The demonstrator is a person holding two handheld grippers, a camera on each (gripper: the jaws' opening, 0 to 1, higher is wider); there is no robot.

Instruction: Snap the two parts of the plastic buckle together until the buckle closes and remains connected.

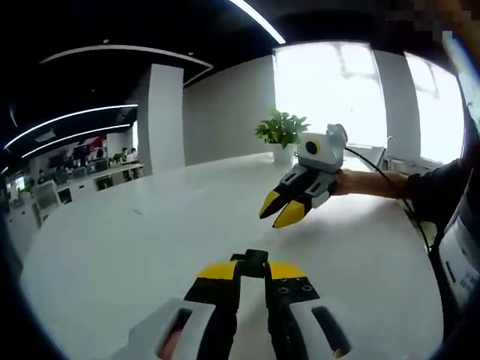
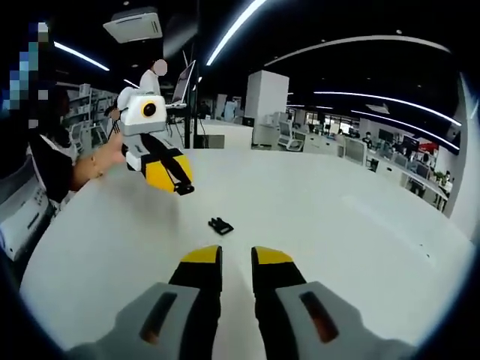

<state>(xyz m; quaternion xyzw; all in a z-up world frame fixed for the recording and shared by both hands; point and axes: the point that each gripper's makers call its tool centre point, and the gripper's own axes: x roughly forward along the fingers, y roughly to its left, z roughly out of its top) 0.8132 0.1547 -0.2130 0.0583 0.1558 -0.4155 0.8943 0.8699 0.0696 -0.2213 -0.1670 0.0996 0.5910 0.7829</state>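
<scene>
Between the yellow tips of my left gripper (image 1: 251,268) sits a small black buckle part (image 1: 255,260); the jaws are shut on it above the white table (image 1: 150,240). In the right gripper view that same left gripper (image 2: 176,180) hovers at the upper left, with the black part (image 2: 184,188) sticking out of its tips. The second black buckle part (image 2: 220,224) lies loose on the table (image 2: 337,225), just ahead of my right gripper (image 2: 236,256), whose jaws stand a little apart with nothing between them. Seen from the left gripper view, the right gripper (image 1: 281,210) hangs over the table, held by a hand.
A potted plant (image 1: 282,129) stands at the table's far edge by a bright window. A person's arm (image 1: 375,182) and a black cable (image 1: 375,161) reach in from the right. The person (image 2: 52,161) sits at the table's left side. Office desks and a white column (image 2: 266,94) lie beyond.
</scene>
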